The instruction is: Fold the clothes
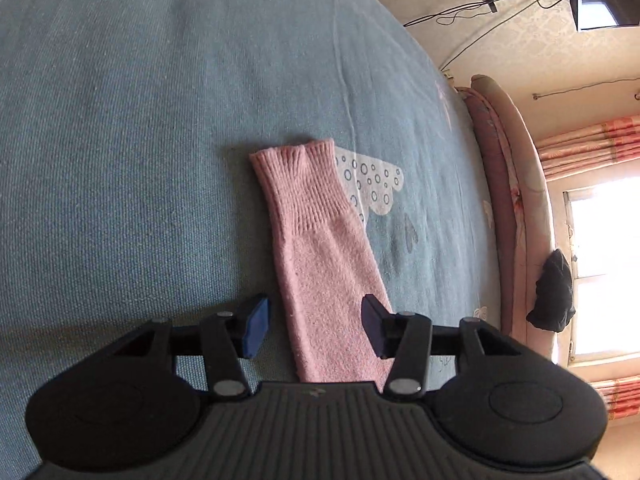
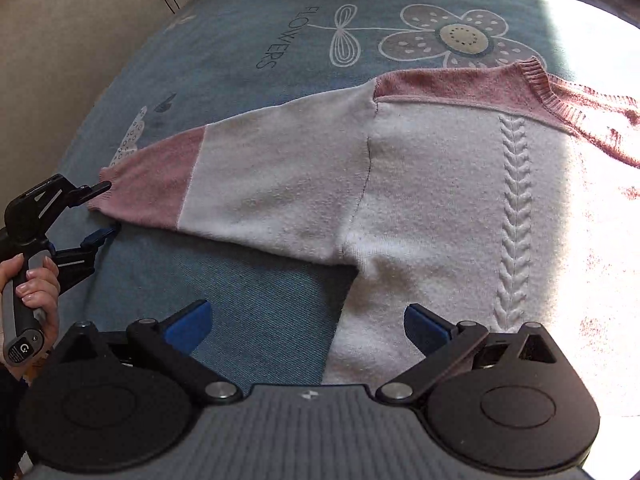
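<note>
- Left tool (image 1: 316, 326): jaws apart, straddling the pink sleeve cuff (image 1: 304, 184) without pressing it.
- Right tool (image 2: 308, 326): jaws apart, over the sweater's (image 2: 432, 208) side edge below the armpit.
- Sweater: pink-and-white knit, spread flat on the blue flower-printed bedspread (image 2: 248, 40).

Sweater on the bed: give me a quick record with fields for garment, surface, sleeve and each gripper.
garment: white and pink knit sweater, spread flat
surface: blue bedsheet with flower print
sleeve: sleeve stretched out sideways, pink at its end
left gripper: left gripper open, pink sleeve end between its fingers, not pinched
right gripper: right gripper open over the sweater's side edge below the armpit, holding nothing
</note>
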A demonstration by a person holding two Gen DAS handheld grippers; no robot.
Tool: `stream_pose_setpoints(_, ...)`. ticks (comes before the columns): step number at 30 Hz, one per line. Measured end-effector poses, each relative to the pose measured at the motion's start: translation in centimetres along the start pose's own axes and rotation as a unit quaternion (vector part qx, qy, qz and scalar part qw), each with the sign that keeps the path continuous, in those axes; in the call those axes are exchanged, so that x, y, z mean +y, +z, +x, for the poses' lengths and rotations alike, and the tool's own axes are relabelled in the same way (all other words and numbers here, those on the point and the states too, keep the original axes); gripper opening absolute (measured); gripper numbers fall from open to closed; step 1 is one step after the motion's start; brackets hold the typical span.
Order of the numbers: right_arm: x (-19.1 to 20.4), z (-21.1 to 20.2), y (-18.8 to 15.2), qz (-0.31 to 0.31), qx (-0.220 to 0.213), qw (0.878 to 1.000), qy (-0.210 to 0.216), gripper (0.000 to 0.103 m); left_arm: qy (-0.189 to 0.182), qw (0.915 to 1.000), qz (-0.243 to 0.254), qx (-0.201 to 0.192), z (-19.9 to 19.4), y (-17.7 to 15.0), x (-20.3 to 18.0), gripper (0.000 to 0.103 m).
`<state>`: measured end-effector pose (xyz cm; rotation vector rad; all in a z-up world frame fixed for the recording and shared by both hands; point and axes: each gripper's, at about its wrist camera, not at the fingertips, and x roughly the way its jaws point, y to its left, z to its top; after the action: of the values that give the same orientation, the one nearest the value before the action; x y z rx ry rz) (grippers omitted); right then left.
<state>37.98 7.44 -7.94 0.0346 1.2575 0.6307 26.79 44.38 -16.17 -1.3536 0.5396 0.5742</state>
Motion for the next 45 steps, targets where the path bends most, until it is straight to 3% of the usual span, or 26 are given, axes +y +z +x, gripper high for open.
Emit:
stream_pose_setpoints(10,0.9,1.0,0.3,0.005,-0.006,1.0,-0.004,0.103,-0.061,0.997,0.042,-0.023,2.1,1.7,-0.2,0.052)
stream_pose_setpoints(14,1.2,1.3,0.4,0.004,-0.005,1.0,-0.006,0.103,-0.073,0.9947,0.068,-0.024,2.8,1.9,-1.1,0.063)
stream_pose_setpoints(16,1.4,1.4,0.5,0.003,-0.007,1.0,-0.005,0.103,-0.069,0.9932,0.091,-0.024,3.1,1.8,-1.9,0.063)
stream_pose_setpoints(19,1.8,1.2,0.6,0.0,-0.011,1.0,-0.006,0.103,-0.029,0.9889,0.144,-0.023,3.1,1.4,-3.6,0.05)
stream_pose_setpoints(23,2.2,0.7,0.6,-0.011,-0.017,1.0,-0.007,0.103,0.046,0.9785,0.199,-0.028,2.3,0.6,-4.5,0.011)
stream_pose_setpoints(25,2.3,0.4,0.6,-0.017,-0.02,1.0,-0.009,0.103,0.069,0.9748,0.21,-0.028,2.0,0.5,-4.8,0.005)
stream_pose_setpoints(30,1.9,-0.8,0.3,-0.022,-0.029,0.999,-0.014,0.103,0.102,0.9608,0.257,-0.024,1.3,-0.4,-6.9,0.004)
stream_pose_setpoints(45,-2.7,-4.9,-2.2,0.012,-0.055,0.998,-0.025,0.103,-0.023,0.9396,0.341,-0.007,-4.2,-8.2,-15.8,0.004)
